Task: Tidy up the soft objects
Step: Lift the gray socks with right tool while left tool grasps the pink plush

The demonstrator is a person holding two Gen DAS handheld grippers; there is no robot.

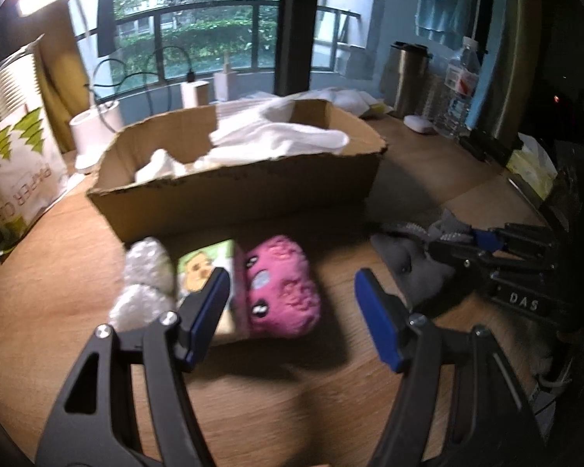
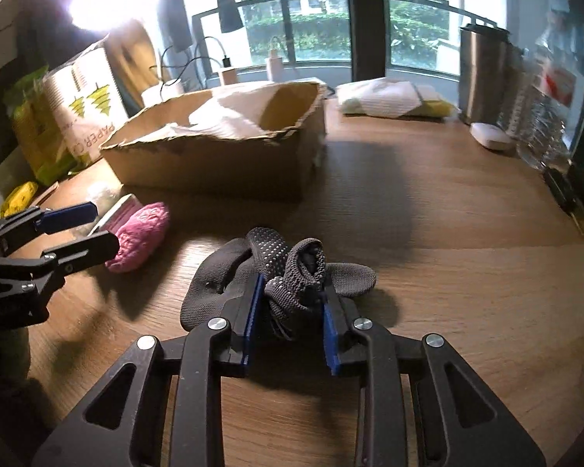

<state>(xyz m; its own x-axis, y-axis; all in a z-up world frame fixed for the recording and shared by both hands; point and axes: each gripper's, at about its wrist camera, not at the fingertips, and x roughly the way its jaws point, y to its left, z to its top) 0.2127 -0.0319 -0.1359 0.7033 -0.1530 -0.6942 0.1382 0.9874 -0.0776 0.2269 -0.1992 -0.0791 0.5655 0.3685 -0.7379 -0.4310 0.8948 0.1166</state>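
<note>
The cardboard box (image 1: 237,190) sits toward the back of the wooden table (image 2: 447,233), its torn rim ragged and white cloth (image 1: 280,138) heaped inside it. Everything else is placed here by that box.

In front of the box, on the right gripper's side, lies a bundle of grey knitted fabric (image 2: 292,272) (it looks like socks with dotted soles, though the tangle makes this hard to confirm). The right gripper (image 2: 290,307) has its blue-padded fingers (image 2: 253,311) drawn narrow, pressing on the bunched middle of that fabric from both sides, with the rest of the bundle resting on the table.

Just before the box's near wall, toward its other end, a fuzzy pink plush (image 1: 282,286) lies touching a small printed packet (image 1: 210,284), and a white fluffy toy (image 1: 146,284) rests against the packet's far side. The left gripper (image 1: 292,311) hovers in front of this row with its fingers (image 1: 377,323) spread wide and nothing between them.

Beside the box stands a paper cup package (image 1: 19,179). Behind and to the other side of the box are a steel tumbler (image 2: 482,74) and a water bottle (image 1: 461,85).
</note>
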